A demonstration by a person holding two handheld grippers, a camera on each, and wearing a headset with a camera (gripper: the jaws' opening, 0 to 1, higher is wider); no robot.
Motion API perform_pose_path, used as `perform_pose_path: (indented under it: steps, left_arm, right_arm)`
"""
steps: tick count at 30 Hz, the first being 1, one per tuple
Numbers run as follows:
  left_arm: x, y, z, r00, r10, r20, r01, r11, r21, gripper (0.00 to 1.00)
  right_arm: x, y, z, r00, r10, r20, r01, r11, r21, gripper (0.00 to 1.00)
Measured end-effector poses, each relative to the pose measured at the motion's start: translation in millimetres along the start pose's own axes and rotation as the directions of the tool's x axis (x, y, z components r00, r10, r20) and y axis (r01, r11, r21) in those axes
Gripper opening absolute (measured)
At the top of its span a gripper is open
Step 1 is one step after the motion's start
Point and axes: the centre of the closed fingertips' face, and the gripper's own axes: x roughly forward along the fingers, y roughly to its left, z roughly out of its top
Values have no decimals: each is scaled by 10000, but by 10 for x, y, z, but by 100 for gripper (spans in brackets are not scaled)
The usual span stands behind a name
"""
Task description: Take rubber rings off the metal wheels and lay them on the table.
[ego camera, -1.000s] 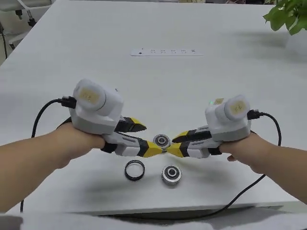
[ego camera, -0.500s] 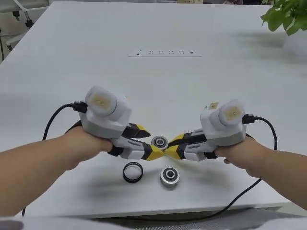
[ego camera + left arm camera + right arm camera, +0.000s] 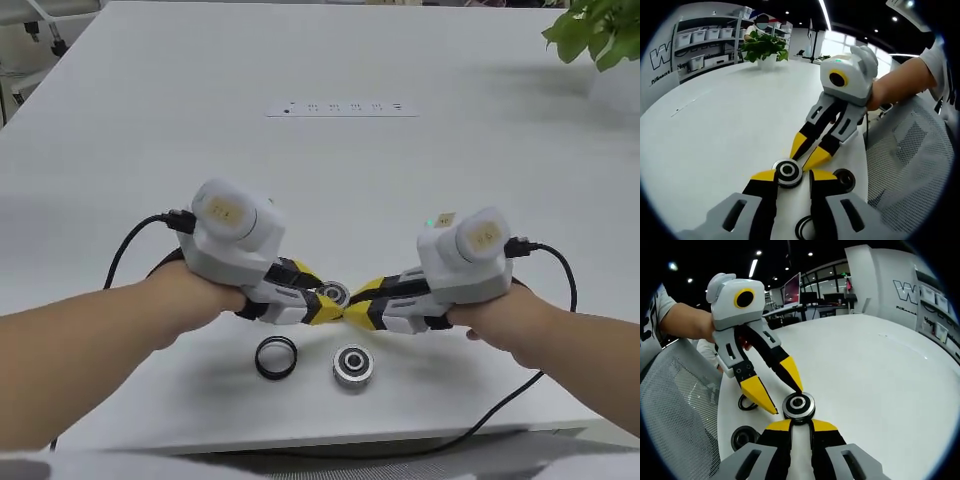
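White table [image 3: 420, 190] with a socket strip [image 3: 342, 108] at 12 o'clock and a plant [image 3: 598, 30] at 2; shelving [image 3: 695, 40] lines the room. The metal wheel [image 3: 333, 294] sits between both claws. The left claw [image 3: 789, 176] is closed around its rim. The right claw [image 3: 801, 426] is narrow, tips touching it; I cannot tell whether it grips. From that wheel, a loose rubber ring [image 3: 277, 357] lies at 7 o'clock and a second wheel [image 3: 353, 365] at 6.

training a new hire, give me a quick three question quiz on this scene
1. True or false: a black ring lies loose on the table.
2. In the head view, the wheel on the table lies: A left of the ring, B right of it, C inside it.
3. What do the left gripper and right gripper meet at?
Key: 1 true; 2 B; 3 a second wheel.
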Motion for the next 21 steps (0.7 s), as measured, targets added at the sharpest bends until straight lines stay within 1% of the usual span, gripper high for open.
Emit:
perform_pose_path:
  steps: [2,4,5,7,9,11,14,15,18,21]
  left_arm:
    - [24,7,-15,9999,29,-98,-28,10000,64,19]
    - [37,30,4,9998,196,-7,-196,9998,65,16]
    - [45,27,4,9998,193,7,-193,9998,55,14]
    - [58,31,0,9997,259,14,-260,9995,170,14]
    - [68,15,-1,9993,361,-22,-359,9979,542,14]
    - [72,57,-2,9987,498,-51,-493,9962,722,12]
    - [70,72,3,9967,813,-45,-806,9929,871,7]
    - [71,62,5,9967,812,-27,-806,9930,868,7]
    - [69,73,7,9954,953,-17,-945,9882,1203,7]
    - [67,92,5,9950,997,46,-996,9883,1157,7]
  right_arm:
    - [-1,-2,2,10000,3,34,-4,10000,79,10]
    - [-2,-4,2,10000,6,60,-7,9999,106,10]
    - [-2,-5,2,10000,3,66,-4,9999,102,10]
    - [0,-8,2,10000,-2,71,1,10000,83,10]
    - [0,-10,2,10000,-1,78,1,10000,77,10]
    - [1,-11,3,9999,6,102,-7,10000,77,10]
    - [3,-13,5,9999,7,123,-8,10000,64,10]
    - [3,-14,6,9999,1,129,-2,10000,66,10]
    - [5,-22,-1,9999,-30,139,29,10000,73,9]
    - [6,-26,-1,9999,-51,152,50,10000,71,9]
